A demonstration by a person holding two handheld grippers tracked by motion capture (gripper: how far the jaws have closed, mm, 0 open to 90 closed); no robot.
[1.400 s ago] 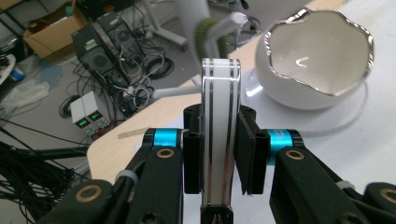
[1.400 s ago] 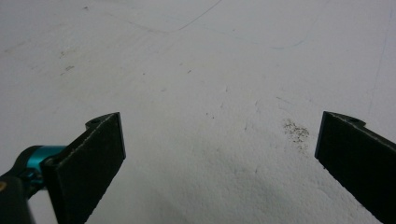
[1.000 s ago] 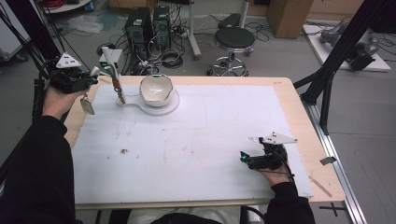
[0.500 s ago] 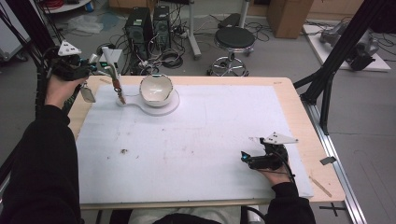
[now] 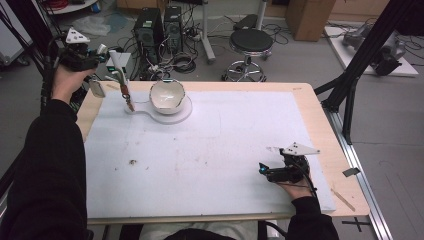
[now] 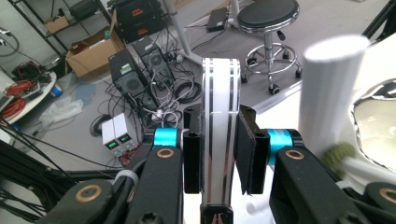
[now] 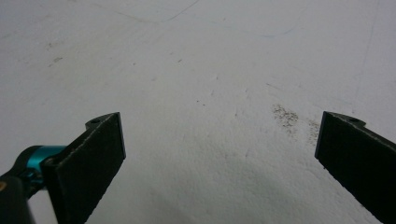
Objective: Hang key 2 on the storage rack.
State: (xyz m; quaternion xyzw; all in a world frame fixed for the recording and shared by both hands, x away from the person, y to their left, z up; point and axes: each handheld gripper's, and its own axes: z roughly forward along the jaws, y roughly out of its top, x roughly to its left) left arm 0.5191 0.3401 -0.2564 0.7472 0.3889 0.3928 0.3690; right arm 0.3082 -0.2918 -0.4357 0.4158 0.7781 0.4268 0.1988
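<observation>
My left gripper (image 5: 100,51) is raised at the table's far left corner, shut on a flat white handle with chrome stripes (image 6: 220,135). From that handle (image 5: 117,62) a thin rod slants down to a brownish tip (image 5: 130,105) that rests just left of the bowl. A thick white cylinder (image 6: 327,88) rises right beside the jaws. The shiny bowl (image 5: 167,94) sits on a white round base (image 5: 182,114); its rim (image 6: 373,100) shows at the right edge. My right gripper (image 5: 261,171) rests low on the white board near the front right, open, with bare board between its jaws (image 7: 219,154).
A white foam board (image 5: 215,150) covers most of the wooden table (image 5: 320,110). A small dark speck (image 5: 133,162) lies at its left. Computer towers (image 5: 157,25), cables and a stool (image 5: 251,42) stand on the floor beyond the far edge. A black frame leg (image 5: 350,85) stands at the right.
My left hand has lifted the gripper and handle up and toward the far edge. The rod's tip stays beside the bowl. The right gripper has not moved.
</observation>
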